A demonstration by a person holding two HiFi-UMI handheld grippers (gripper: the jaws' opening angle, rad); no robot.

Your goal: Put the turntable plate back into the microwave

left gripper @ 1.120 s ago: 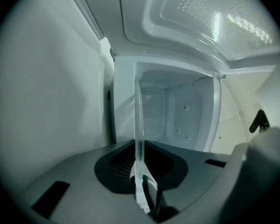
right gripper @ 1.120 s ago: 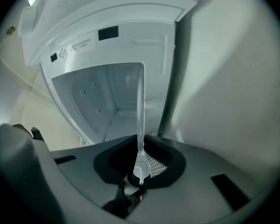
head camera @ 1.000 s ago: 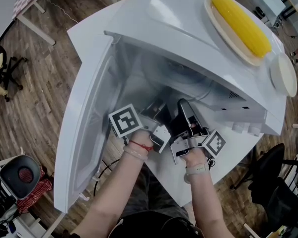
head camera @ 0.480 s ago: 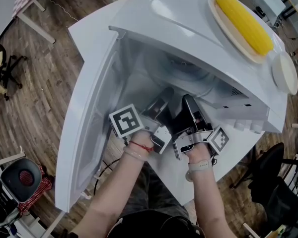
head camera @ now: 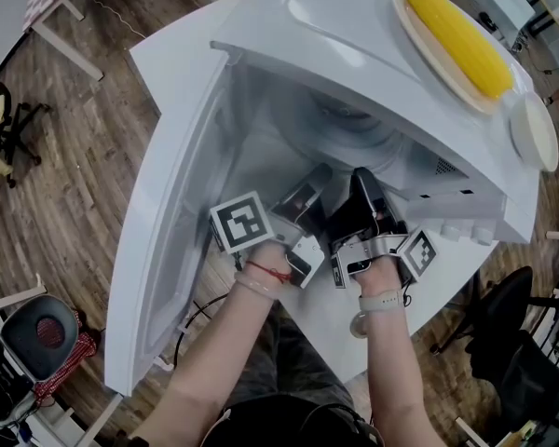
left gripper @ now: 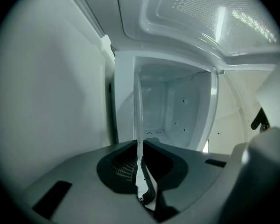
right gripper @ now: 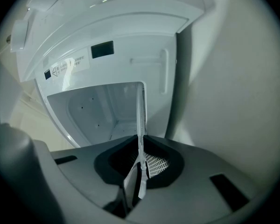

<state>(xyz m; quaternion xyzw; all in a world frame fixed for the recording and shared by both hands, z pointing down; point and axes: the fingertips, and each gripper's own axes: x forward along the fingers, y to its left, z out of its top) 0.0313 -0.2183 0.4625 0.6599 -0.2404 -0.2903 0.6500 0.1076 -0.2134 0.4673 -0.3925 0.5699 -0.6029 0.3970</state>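
Left gripper view shows the turntable plate (left gripper: 138,122) edge-on, thin clear glass.

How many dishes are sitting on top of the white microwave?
2: a tan oval plate carrying a yellow corn cob, and a small round white dish just right of it. None seems hidden.
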